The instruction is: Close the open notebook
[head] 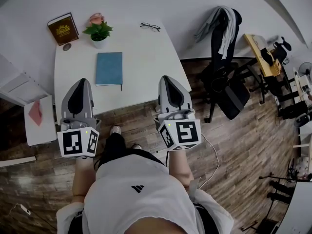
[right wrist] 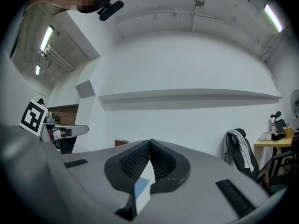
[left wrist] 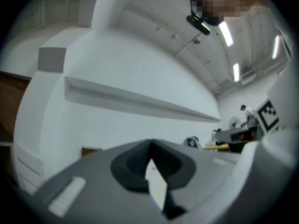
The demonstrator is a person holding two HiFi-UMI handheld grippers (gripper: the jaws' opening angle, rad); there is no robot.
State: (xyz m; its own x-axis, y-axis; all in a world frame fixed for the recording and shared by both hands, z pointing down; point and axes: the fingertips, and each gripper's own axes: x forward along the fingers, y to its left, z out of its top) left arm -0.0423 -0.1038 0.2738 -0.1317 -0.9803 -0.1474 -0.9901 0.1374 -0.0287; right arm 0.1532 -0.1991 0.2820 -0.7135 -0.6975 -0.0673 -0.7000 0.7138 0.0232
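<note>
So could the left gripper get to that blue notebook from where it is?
Probably yes. The blue notebook lies closed on the table, just ahead and slightly right of the left gripper, with nothing between them; the plant and brown book sit farther back.

- Desk (head: 146, 77), near edge: two stretches covered by the left gripper (head: 82, 82) and right gripper (head: 165, 79).
- Small dark round item (head: 67, 47), far left corner, beside the brown book (head: 63, 28): too small to identify. The book's gold cover print is unreadable.
- Blue sliver (right wrist: 141, 186), seen through the gap below the right gripper's meeting jaws: too little shows to identify.
- Chair (head: 229, 89), right of the desk: back largely hidden under draped clothing (head: 222, 21).
- Clutter on the yellow table (head: 258, 52): too small to tell.
</note>
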